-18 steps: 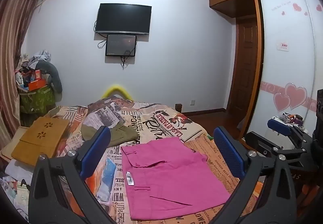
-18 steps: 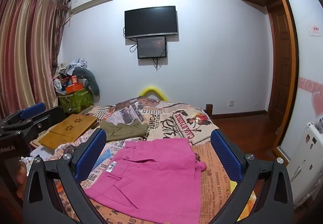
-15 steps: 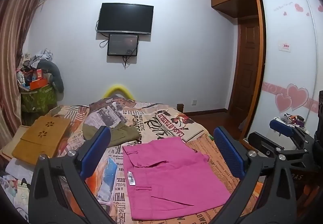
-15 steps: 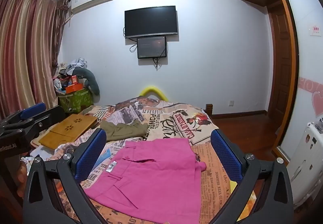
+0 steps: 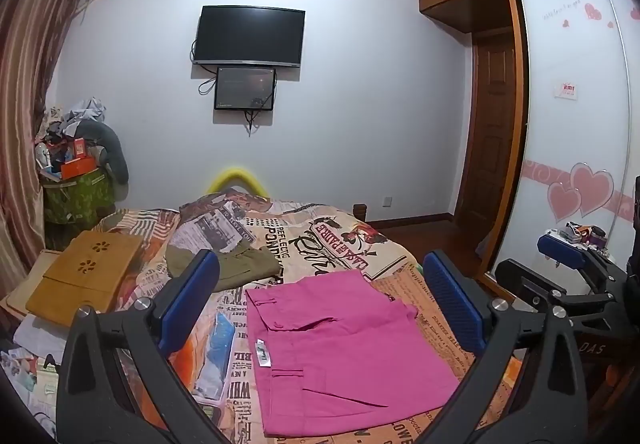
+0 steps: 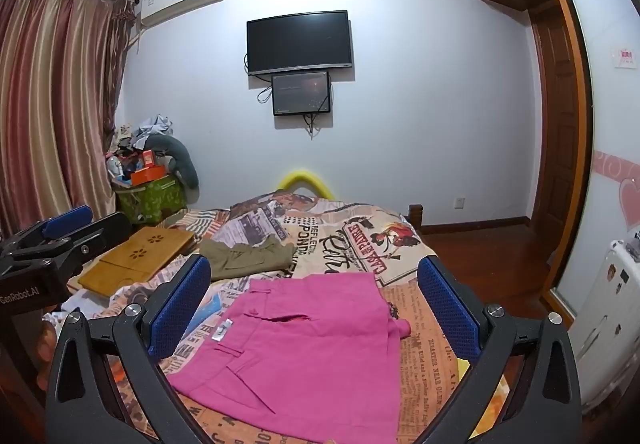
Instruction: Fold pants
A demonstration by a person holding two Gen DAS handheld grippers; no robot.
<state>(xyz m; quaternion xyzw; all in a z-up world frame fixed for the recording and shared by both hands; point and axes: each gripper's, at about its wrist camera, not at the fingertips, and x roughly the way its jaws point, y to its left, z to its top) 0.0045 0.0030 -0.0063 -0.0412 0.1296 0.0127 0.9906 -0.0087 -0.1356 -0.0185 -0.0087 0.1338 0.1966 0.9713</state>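
Dark wall television [image 5: 249,35] – wooden tray [image 5: 86,276], perhaps a lap desk

Pink pants [image 5: 344,356] near hem cut off by bottom edge and gripper frames, label [image 5: 262,353] print too small to read, bedspread [image 5: 340,240] partly covered.

The left gripper [image 5: 320,300] hangs above the near part of the bed [image 5: 360,240], its blue pads [image 5: 188,300] spread wide with nothing between them. Pink pants [image 5: 344,352] lie folded flat near the bed's near edge, a white label [image 5: 262,353] showing at their left side; olive pants [image 5: 240,264] lie further back to the left, and a wooden tray [image 5: 86,276] sits at the bed's left edge. The right gripper [image 5: 568,264] shows at the right, off the bed's right edge.
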